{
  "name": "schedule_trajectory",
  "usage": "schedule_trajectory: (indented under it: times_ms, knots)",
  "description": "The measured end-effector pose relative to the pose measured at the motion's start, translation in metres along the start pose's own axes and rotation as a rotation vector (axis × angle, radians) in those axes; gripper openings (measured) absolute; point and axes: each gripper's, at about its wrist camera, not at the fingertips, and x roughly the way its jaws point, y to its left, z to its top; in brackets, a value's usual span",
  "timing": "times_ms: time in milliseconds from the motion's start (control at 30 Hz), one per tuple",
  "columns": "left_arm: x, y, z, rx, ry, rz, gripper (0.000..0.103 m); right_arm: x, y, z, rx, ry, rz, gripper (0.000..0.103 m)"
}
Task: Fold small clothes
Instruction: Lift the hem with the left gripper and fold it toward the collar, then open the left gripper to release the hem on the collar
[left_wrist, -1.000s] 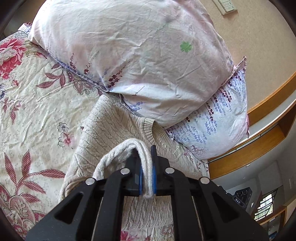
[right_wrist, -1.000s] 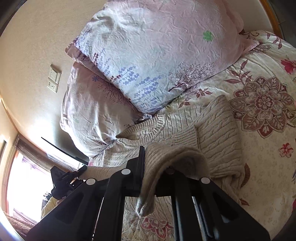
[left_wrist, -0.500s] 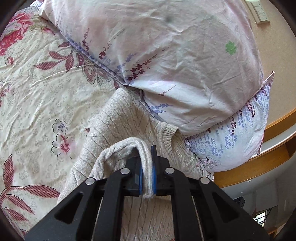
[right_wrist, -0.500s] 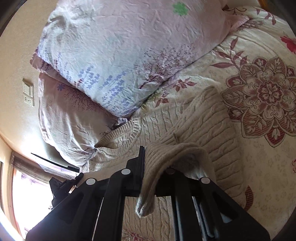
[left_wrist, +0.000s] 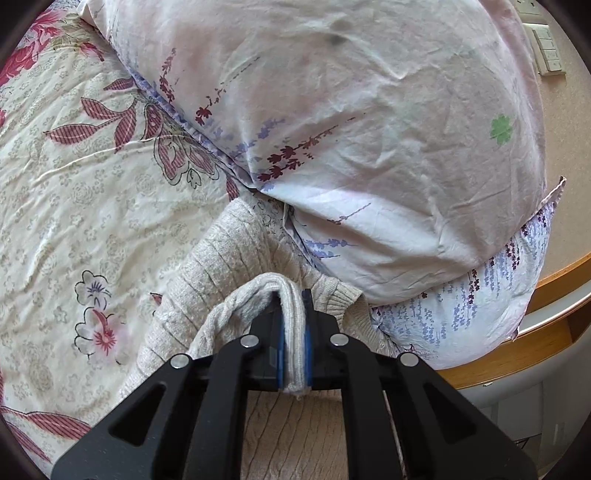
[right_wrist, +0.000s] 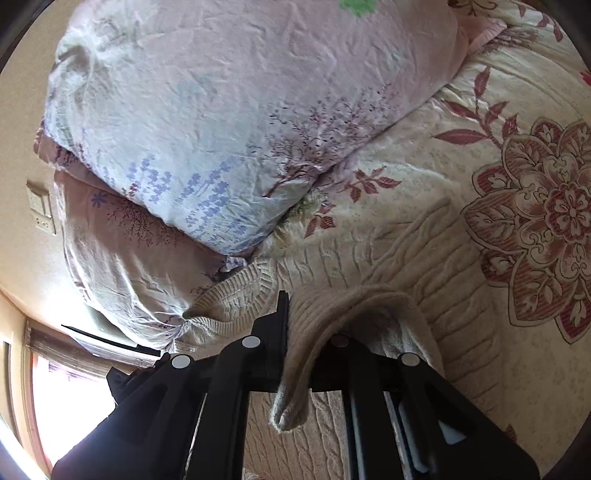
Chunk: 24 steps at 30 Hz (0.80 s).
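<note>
A beige cable-knit sweater (left_wrist: 225, 258) lies on the floral bedspread, its collar close to the pillows. My left gripper (left_wrist: 293, 332) is shut on a folded edge of the sweater, which loops up over the blue pads. In the right wrist view the sweater (right_wrist: 424, 258) spreads across the bed, its ribbed collar (right_wrist: 236, 291) next to the pillows. My right gripper (right_wrist: 295, 325) is shut on a fold of the sweater, which drapes over the fingers and hangs down between them.
Two stacked floral pillows (left_wrist: 369, 129) lie just beyond the sweater, also seen in the right wrist view (right_wrist: 221, 110). The floral bedspread (left_wrist: 74, 184) stretches left. A wooden headboard ledge (left_wrist: 535, 332) and a wall switch (left_wrist: 546, 55) are at right.
Both grippers have moved forward toward the pillows while still holding the sweater edge. The pillows fill more of each view.
</note>
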Motion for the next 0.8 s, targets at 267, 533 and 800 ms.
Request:
schedule_trajectory:
  times_ms: [267,533,800]
  knots:
    - [0.015,0.004,0.005,-0.041,0.008,0.012,0.008,0.006,0.001,0.006,0.036,0.01,-0.006,0.007]
    - [0.025,0.0,0.011,-0.059,0.029,0.012,0.02,0.001,-0.004,0.013,0.131,0.018,0.013,0.038]
    - [0.008,-0.027,0.01,0.092,0.024,0.032,0.058,-0.053,0.005,0.021,-0.011,-0.165,-0.104,0.063]
